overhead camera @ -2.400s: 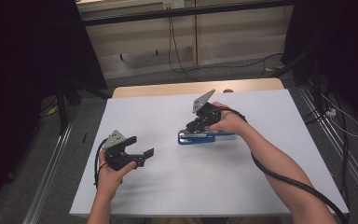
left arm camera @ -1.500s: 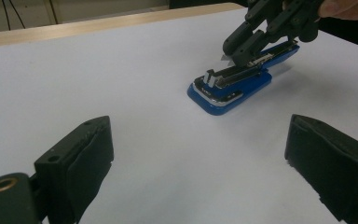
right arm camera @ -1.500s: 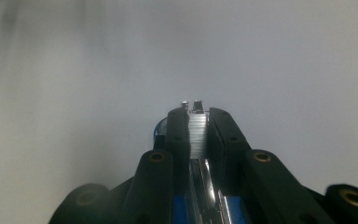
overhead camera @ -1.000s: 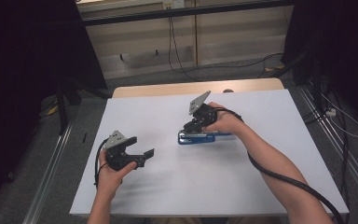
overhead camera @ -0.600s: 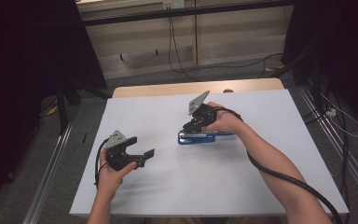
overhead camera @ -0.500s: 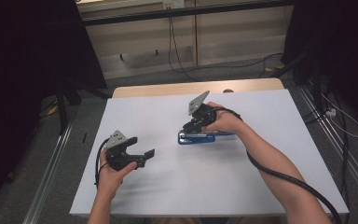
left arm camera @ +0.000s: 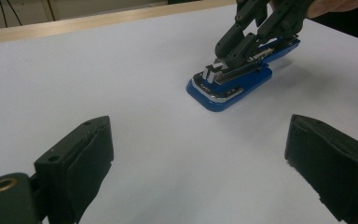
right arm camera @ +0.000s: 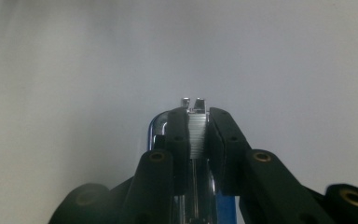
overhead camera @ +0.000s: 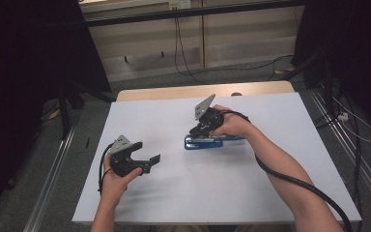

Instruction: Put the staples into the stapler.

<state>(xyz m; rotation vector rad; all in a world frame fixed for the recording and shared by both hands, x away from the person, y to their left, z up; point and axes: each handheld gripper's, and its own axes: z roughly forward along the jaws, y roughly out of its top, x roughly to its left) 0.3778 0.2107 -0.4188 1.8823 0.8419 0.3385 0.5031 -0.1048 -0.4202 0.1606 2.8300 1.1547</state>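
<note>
Right tool (overhead camera: pixel 199 129) clamps the blue stapler's (overhead camera: pixel 203 143) metal strip; left tool (overhead camera: pixel 147 163) gapes apart nearby.

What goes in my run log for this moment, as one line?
right tongs: shut on staple strip of blue stapler | left tongs: open, apart from stapler | stapler: flat on white table

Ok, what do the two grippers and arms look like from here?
Both grippers, left and right, are black, each topped by a grey three-cornered plate, with brass-coloured rivets at the joints and padded jaws. A thick black cable trails along the right forearm. Forearms are bare, no sleeves.
</note>
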